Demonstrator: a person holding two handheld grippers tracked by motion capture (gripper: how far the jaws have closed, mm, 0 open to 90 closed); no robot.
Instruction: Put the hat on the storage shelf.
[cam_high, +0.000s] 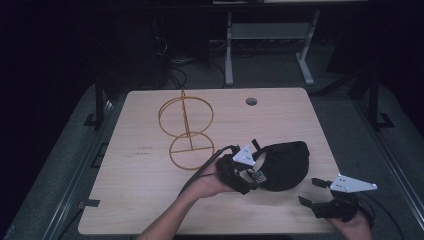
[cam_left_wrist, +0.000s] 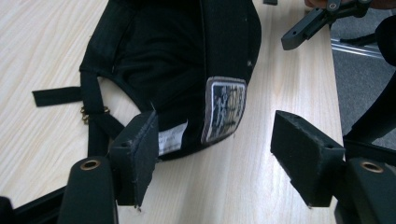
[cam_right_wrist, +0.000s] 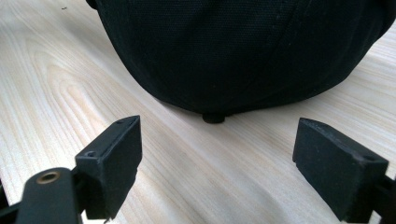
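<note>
— High view first: where does the black cap (cam_high: 284, 165) sit?

— It lies on the wooden table (cam_high: 140, 190), right of centre toward the near edge, with its opening turned toward the left gripper (cam_high: 248, 176). Its rounded crown faces the right gripper (cam_high: 310, 192), which sits at the near right corner of the table, just apart from the cap.

— How do the left gripper's jaws stand?

— Spread apart, nothing clamped. In the left gripper view, the left gripper (cam_left_wrist: 215, 161) has the cap's (cam_left_wrist: 177, 65) open rim between its two black pads, but one pad only comes up beside the rim near the white inner label (cam_left_wrist: 172, 140), and the other stands clear over bare wood. A grey-edged patch (cam_left_wrist: 225, 108) on the cap's band hangs between them. A black strap (cam_left_wrist: 56, 95) with a small brass buckle trails off to the side on the table.

— And the right one?

— In the right gripper view, the right gripper (cam_right_wrist: 217, 154) is wide open too, pads well apart with only table between them. The cap's crown (cam_right_wrist: 243, 51) rises just ahead, its top button (cam_right_wrist: 214, 117) touching the wood.

— Anything else on the table?

— A yellow wire stand (cam_high: 186, 131) of rings stands left of the cap, well apart from it, and a round cable hole (cam_high: 251, 101) lies near the far edge.
</note>
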